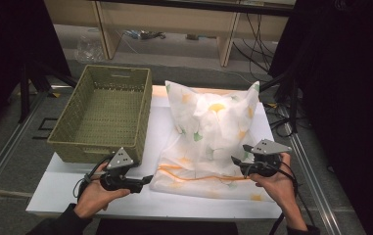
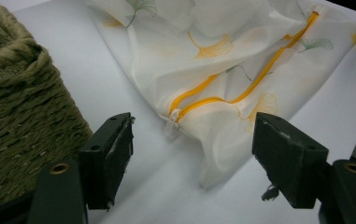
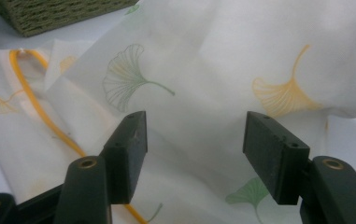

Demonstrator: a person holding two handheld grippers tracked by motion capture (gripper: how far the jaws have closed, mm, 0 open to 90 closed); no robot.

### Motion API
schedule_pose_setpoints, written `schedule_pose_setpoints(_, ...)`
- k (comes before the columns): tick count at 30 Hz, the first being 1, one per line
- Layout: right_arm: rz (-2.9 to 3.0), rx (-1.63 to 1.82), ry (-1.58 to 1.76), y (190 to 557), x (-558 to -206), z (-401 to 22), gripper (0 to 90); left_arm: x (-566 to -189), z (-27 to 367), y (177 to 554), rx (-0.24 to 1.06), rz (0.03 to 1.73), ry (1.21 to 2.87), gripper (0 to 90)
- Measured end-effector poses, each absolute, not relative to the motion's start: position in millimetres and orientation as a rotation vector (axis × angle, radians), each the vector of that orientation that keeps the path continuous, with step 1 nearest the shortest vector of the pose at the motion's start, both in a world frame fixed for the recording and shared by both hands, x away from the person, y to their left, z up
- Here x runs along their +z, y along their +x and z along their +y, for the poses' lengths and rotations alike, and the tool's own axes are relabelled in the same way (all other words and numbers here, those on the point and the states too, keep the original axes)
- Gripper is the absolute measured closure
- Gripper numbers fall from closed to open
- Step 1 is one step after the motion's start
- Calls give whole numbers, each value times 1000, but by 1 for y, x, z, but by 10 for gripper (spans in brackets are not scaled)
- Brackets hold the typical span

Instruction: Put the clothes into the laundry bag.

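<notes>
Trouble ahead imo: both the left tool [image 1: 147, 179] and right tool [image 1: 234, 160] are spread, pinching nothing. That thin ginkgo-print pillowcase [image 1: 213, 137] could easily slip or bunch against the wicker basket [image 1: 103, 112] rim

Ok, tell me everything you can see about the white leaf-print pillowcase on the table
The pillowcase is thin white fabric printed with yellow and green ginkgo leaves, with yellow piping running along its near end. Its far part is puffed up with two pointed corners raised; the near part lies flat and wrinkled on the white table. It sits right of the woven basket. The left gripper and right gripper are at its near corners, jaws apart, not pinching it.
</notes>
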State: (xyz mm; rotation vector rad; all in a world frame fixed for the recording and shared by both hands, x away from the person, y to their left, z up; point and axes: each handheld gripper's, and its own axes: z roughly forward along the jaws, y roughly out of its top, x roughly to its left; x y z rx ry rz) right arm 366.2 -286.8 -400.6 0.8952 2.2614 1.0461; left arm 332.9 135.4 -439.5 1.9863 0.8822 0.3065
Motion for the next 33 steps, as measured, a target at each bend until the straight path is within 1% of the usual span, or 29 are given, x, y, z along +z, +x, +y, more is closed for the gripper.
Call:
schedule_pose_setpoints(4,2280,1041,953,361,-404,-284,337,-439,137,329,305,875,1983,278)
schedule_pose_setpoints(5,2266,1047,921,362,-405,-285,326,-439,137,329,308,874,1981,269)
schedule_pose_setpoints(8,2284,1067,938,358,-408,-286,323,-439,140,328,297,877,1992,246)
schedule_pose_setpoints(9,2285,1071,943,356,-409,-285,323,-440,139,327,292,891,1967,240)
schedule_pose_setpoints(10,2283,1067,952,355,-409,-285,321,-440,141,327,294,894,1989,232)
schedule_pose_setpoints(13,2284,1074,955,352,-413,-284,310,-443,139,326,280,903,1975,173)
schedule_pose_setpoints(15,2279,1087,967,349,-415,-283,305,-443,140,325,285,877,1999,172)
schedule_pose_setpoints(19,2270,1102,973,343,-417,-280,284,-444,137,322,284,876,1994,169)
schedule_pose_setpoints(21,2273,1107,961,340,-418,-278,284,-443,139,320,285,870,2033,173)
schedule_pose_setpoints(22,2270,1111,972,338,-418,-278,284,-444,138,319,257,876,2026,201)
schedule_pose_setpoints(23,2267,1106,966,336,-419,-278,284,-443,139,318,266,867,2045,222)
schedule_pose_setpoints(26,2266,1114,972,330,-420,-275,283,-444,139,313,285,855,2046,210)
schedule_pose_setpoints(33,2254,1149,972,315,-420,-276,239,-445,143,306,298,868,1998,180)
